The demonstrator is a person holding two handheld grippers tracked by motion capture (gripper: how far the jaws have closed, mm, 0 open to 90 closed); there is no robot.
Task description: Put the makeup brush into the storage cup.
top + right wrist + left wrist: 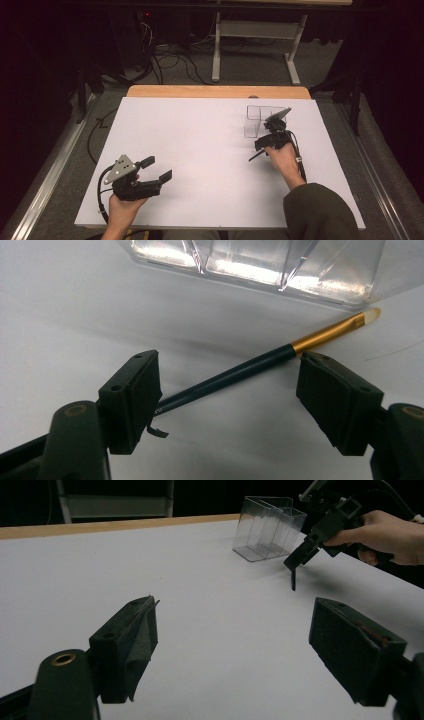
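Nearest the person, the left hand-held gripper (pixel 156 170) rests low at the front left of the white tabletop (pixel 200 145), held in the left hand (pixel 122 207); its jaws stand wide apart with nothing between them. Farther out on the right side, the right hand-held gripper (pixel 227 390) is tipped down toward the surface, jaws spread wide and gripping nothing. A thin brush (pixel 240 371) with a dark handle, gold ferrule and pale tip lies on the tabletop across the gap between those jaws; whether either jaw touches it I cannot tell. Just beyond the brush tip stands a clear plastic organizer (pixel 256 120) with upright dividers, near the far right edge
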